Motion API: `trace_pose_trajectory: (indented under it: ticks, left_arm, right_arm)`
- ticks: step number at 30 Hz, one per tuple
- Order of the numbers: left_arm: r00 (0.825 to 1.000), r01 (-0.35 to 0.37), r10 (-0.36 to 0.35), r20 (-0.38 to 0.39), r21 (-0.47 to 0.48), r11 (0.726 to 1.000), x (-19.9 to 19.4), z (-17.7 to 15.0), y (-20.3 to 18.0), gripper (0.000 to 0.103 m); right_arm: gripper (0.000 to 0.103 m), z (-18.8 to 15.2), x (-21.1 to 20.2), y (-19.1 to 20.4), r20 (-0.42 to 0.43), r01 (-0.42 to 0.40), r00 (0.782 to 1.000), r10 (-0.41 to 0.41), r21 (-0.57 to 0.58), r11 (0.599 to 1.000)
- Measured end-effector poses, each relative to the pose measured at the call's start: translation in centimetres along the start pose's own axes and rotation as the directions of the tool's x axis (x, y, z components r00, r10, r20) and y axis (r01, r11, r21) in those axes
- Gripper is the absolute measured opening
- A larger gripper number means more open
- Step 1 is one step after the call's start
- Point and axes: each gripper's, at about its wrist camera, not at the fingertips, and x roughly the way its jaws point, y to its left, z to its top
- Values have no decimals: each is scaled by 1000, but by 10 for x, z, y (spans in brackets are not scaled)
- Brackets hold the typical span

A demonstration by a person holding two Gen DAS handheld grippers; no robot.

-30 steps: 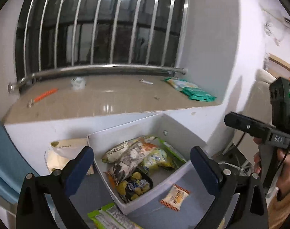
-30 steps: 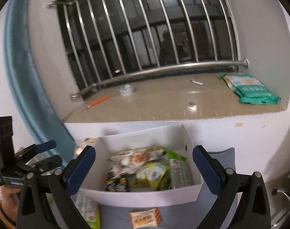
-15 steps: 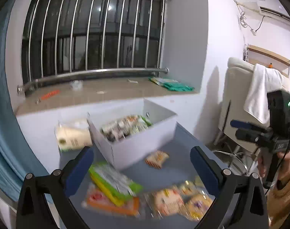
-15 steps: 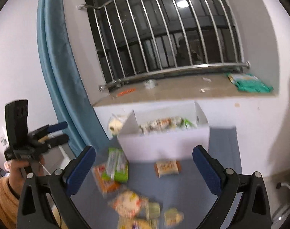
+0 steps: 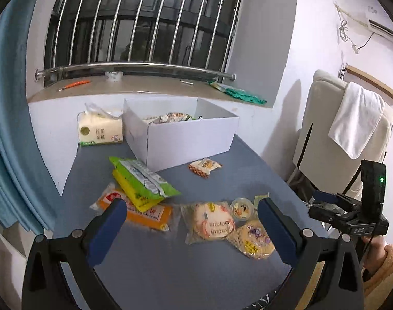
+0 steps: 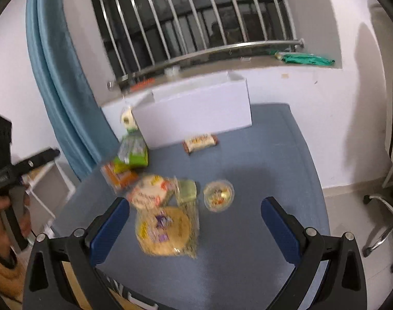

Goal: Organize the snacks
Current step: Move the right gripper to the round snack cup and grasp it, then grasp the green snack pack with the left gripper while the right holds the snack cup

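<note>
A white box [image 5: 186, 139] [image 6: 196, 113] with snacks inside stands at the back of the blue-grey table [image 5: 196, 271]. Loose snacks lie in front of it: a green packet [image 5: 142, 178] on yellow and orange packets [image 5: 144, 213], a small orange-white packet [image 5: 205, 166] [image 6: 200, 142], a round cracker pack [image 5: 212, 223], a yellow cookie pack [image 5: 253, 240] [image 6: 162, 228], a small jelly cup [image 5: 241, 209] [image 6: 219, 195]. My left gripper [image 5: 191, 232] is open and empty above the near snacks. My right gripper [image 6: 193, 228] is open and empty over the cookie pack.
A tissue pack [image 5: 100, 130] stands left of the box. A window sill [image 5: 144, 85] with green packets [image 5: 237, 94] runs behind. A blue curtain [image 5: 7, 129] hangs at the left. A chair with a white towel [image 5: 356, 121] stands right of the table.
Both grippers have pulled back from over the box toward the near table edge. The loose snacks in front of the box have come into view. Both stay open.
</note>
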Motion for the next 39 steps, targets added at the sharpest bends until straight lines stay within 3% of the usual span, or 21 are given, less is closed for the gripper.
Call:
trace_pose_trajectory:
  ticks: [7, 15, 16, 18, 19, 23, 30, 37, 39]
  left_arm:
    - [1000, -3, 3, -12, 12, 1000, 3, -2, -1, 103]
    - [999, -10, 10, -36, -10, 1000, 6, -9, 7, 103]
    - [999, -12, 11, -38, -13, 1000, 6, -10, 9, 103]
    - [999, -13, 12, -41, -15, 1000, 6, -12, 10, 103]
    - [999, -16, 15, -45, -15, 1000, 6, -13, 11, 103]
    - [998, -23, 21, -55, -22, 999, 9, -15, 14, 103]
    - [994, -35, 30, -108, -48, 998, 33, -10, 26, 103]
    - [971, -118, 95, -219, -95, 988, 108, 21, 53, 103]
    - [956, -170, 134, -262, -121, 978, 132, 29, 63, 103]
  right_arm:
    - [103, 4, 42, 3, -99, 33, 994, -39, -64, 997]
    - [102, 12, 100, -19, -191, 4, 981, -15, -61, 998]
    - [95, 13, 106, -22, -207, 3, 978, -14, -57, 998]
    - [70, 13, 115, -26, -232, 2, 973, -13, -50, 999]
    - [49, 11, 120, -27, -249, 9, 968, -22, -51, 999]
    - [48, 9, 122, -27, -260, 5, 965, -18, -53, 999]
    - [48, 13, 93, -26, -196, 3, 981, -10, -37, 999]
    - [48, 15, 48, -16, -97, -8, 995, 7, -11, 1000]
    - [48, 14, 40, -13, -82, -9, 997, 8, -12, 1000]
